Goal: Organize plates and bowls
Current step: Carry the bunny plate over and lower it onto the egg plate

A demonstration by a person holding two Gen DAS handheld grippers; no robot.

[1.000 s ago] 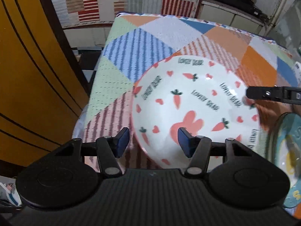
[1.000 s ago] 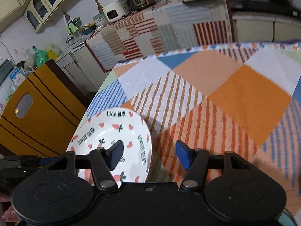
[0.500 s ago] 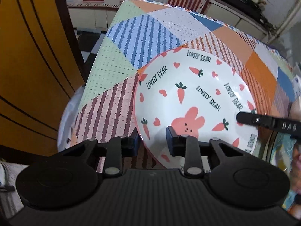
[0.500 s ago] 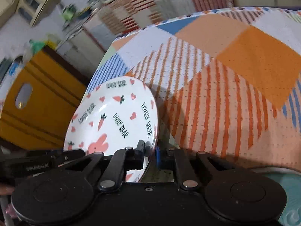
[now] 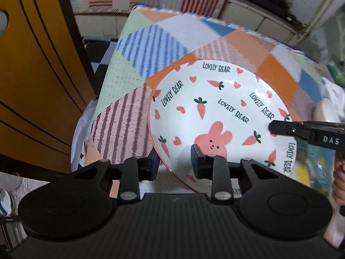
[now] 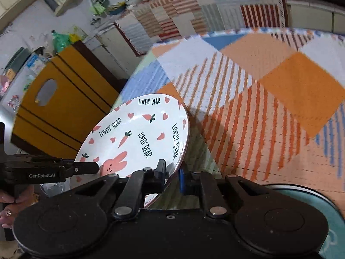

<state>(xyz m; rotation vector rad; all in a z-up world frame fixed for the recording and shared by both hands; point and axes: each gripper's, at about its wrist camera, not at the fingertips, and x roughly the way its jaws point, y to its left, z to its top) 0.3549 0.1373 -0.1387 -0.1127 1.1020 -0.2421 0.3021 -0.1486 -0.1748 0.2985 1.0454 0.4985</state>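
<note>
A white plate (image 5: 215, 108) printed with a pink rabbit, carrots, hearts and "LOVELY BEAR" hangs a little above the patchwork tablecloth (image 5: 151, 43), held from two sides. My left gripper (image 5: 174, 159) is shut on its near rim, one pad under the plate and one on its face. My right gripper (image 6: 171, 171) is shut on the opposite rim, and in the left wrist view it reaches in from the right (image 5: 272, 127). In the right wrist view the plate (image 6: 140, 133) is tilted and casts a shadow on the cloth, and the left gripper (image 6: 94, 168) reaches in from the left.
A teal plate (image 5: 310, 168) (image 6: 312, 196) lies on the table right beside the held plate. A yellow wooden chair back (image 5: 32, 75) (image 6: 64, 108) stands close to the table's left edge. A hand (image 5: 338, 185) holds the right gripper. Cloth-covered counters stand behind.
Both grippers closed on the plate's rim, the left on the near edge and the right on the far side. The plate then rose off the cloth and tilted.
</note>
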